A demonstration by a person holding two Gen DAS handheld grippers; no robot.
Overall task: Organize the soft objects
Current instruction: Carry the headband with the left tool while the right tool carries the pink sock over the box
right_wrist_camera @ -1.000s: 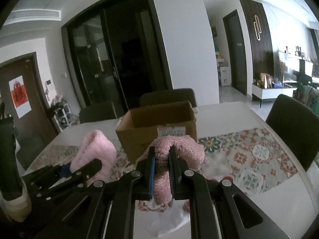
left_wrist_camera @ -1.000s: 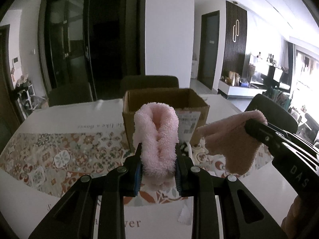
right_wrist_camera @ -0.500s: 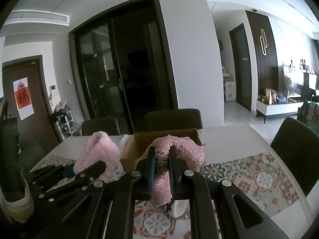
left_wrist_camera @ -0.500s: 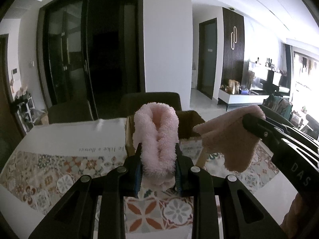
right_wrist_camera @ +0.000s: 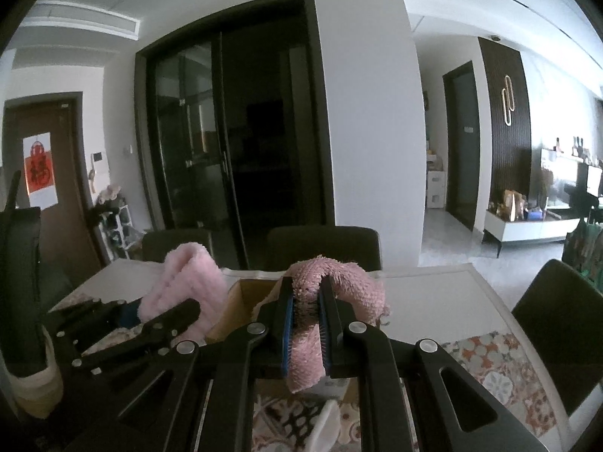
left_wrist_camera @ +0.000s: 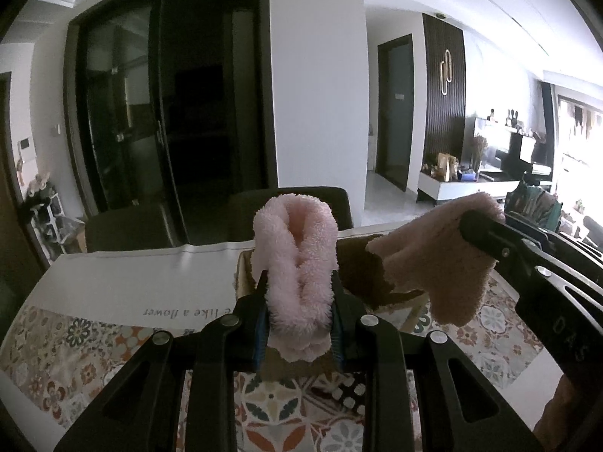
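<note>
over table (left_wrist_camera: pixel 113 286), each tool (left_wrist_camera: pixel 297 312) (right_wrist_camera: pixel 305 324) clamps a pink cloth (left_wrist_camera: pixel 296 263) (right_wrist_camera: pixel 339 282).

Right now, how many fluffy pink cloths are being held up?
2. The light pink cloth is pinched in the left gripper; the darker pink cloth is pinched in the right gripper. Both hang above the cardboard box, whose inside is partly hidden.

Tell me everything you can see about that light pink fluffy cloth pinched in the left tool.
The light pink cloth looks like soft, thick terry or fleece. It is folded into an upright loop, two plump strands rising to a rounded top, its lower end bunched. The left gripper is shut on it, one finger pressing each side. It is held up off the table, in front of the open cardboard box. Nothing else visibly touches it.
</note>
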